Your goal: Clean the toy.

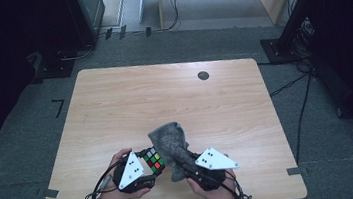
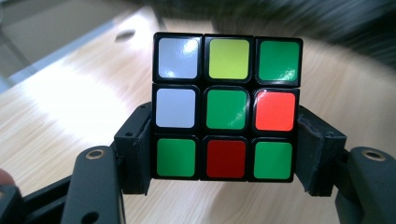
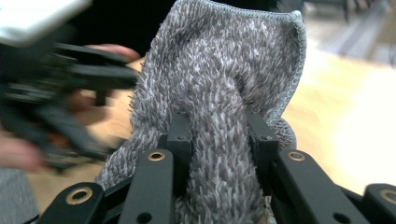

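So I've got the puzzle cube (image 1: 152, 160) pinched between the left gripper (image 2: 224, 158) fingers, low in the middle of the high view, lifted just off the surface (image 1: 115, 106). The right gripper (image 3: 217, 140) has its fingers clamped tight on a bunched grey cloth (image 1: 172, 143), touching the cube's right side. Looks to me like the wiping step is underway; next I'd rub the cloth across the coloured faces while keeping the cube steady. Surface is pale wood, grey carpet (image 1: 15, 163) around it, dark room behind.
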A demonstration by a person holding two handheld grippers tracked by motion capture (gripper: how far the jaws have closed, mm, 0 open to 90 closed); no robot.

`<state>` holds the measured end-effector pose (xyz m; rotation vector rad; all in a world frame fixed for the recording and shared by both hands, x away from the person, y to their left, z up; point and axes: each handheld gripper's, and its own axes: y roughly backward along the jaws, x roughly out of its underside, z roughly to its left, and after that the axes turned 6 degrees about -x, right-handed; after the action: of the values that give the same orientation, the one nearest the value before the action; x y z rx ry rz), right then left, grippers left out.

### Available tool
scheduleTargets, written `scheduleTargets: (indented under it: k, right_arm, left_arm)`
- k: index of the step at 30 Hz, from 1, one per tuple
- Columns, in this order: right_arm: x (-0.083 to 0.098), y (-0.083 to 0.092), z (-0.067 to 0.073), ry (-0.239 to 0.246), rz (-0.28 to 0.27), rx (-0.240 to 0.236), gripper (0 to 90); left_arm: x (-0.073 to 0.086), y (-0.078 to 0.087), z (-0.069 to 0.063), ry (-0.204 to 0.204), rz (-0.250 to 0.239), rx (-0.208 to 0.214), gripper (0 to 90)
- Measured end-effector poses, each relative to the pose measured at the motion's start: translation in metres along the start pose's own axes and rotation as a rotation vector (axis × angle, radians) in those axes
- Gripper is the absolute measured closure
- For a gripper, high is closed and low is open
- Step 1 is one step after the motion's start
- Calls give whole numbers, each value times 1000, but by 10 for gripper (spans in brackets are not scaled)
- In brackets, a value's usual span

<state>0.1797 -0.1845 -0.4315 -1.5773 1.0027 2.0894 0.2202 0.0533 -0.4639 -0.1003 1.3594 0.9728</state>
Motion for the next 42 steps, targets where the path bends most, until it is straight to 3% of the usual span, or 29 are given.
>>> scheduleTargets:
  k: [2, 4, 6, 8, 9, 11, 13, 14, 16, 18, 21, 23, 24, 26, 28, 29, 32, 33, 34, 36, 37, 40, 41, 42]
  right_arm:
    - [-5, -3, 16, 105, 5, -23, 692]
    - [-4, -10, 31, 216, 65, -15, 690]
    - [2, -18, 41, 310, 116, 14, 685]
    - [5, -20, 44, 363, 136, 61, 685]
    - [4, -19, 40, 360, 134, 79, 683]
    - [2, -15, 30, 287, 114, 76, 686]
    - [1, -12, 23, 272, 118, 154, 688]
    - [0, -11, 21, 256, 113, 150, 689]
    - [-1, -6, 16, 189, 67, 96, 688]
    - [-3, -4, 18, 180, 47, 46, 688]
    - [-3, -5, 15, 178, 59, 63, 688]
    - [-2, -4, 6, 141, 82, 122, 689]
    - [-1, -2, -1, 98, 74, 129, 689]
    - [0, 3, -7, 22, 25, 85, 689]
    - [-3, 6, -1, 34, -25, 2, 688]
    - [-5, 5, 2, 55, -26, -7, 688]
    - [-5, 1, 8, 110, 16, 43, 689]
    - [-2, -1, 5, 123, 57, 91, 689]
    - [-1, -2, 2, 124, 77, 117, 689]
    - [2, 2, -8, 67, 64, 123, 689]
    - [2, 5, -10, 42, 31, 100, 689]
    - [-5, 11, -4, 46, -68, -31, 687]
    - [-6, 10, -1, 51, -71, -59, 687]
    - [-6, 8, 1, 70, -46, -48, 686]
  left_arm:
    - [-1, -3, -4, -23, 38, -23, 341]
    - [-4, -5, -9, -51, 62, -37, 341]
    - [-6, -6, -15, -96, 92, -68, 342]
    - [-6, -5, -15, -101, 82, -46, 342]
    - [-6, -4, -15, -88, 73, -39, 343]
    - [-6, -3, -13, -85, 66, -48, 342]
    - [-5, -1, -11, -63, 42, -16, 342]
    - [-5, -1, -10, -61, 36, -16, 342]
    - [-5, 0, -10, -59, 19, -6, 342]
    - [-5, 3, -9, -38, -14, 22, 342]
    - [-5, 7, -6, -19, -56, 43, 342]
    - [-5, 11, -2, 6, -92, 75, 343]
    - [-5, 12, -1, 11, -104, 85, 342]
    - [-5, 14, 1, 24, -126, 103, 343]
    - [-5, 14, 2, 33, -132, 105, 342]
    - [-5, 15, 2, 40, -140, 111, 342]
    - [-3, 16, 4, 40, -140, 121, 342]
    - [-3, 17, 5, 47, -145, 122, 342]
    - [-3, 17, 6, 60, -155, 129, 342]
    - [-3, 18, 8, 67, -165, 123, 342]
    - [-4, 18, 8, 68, -166, 119, 342]
    - [-4, 19, 9, 79, -172, 128, 342]
    - [-4, 19, 10, 89, -179, 141, 342]
    - [-4, 20, 11, 99, -181, 144, 342]
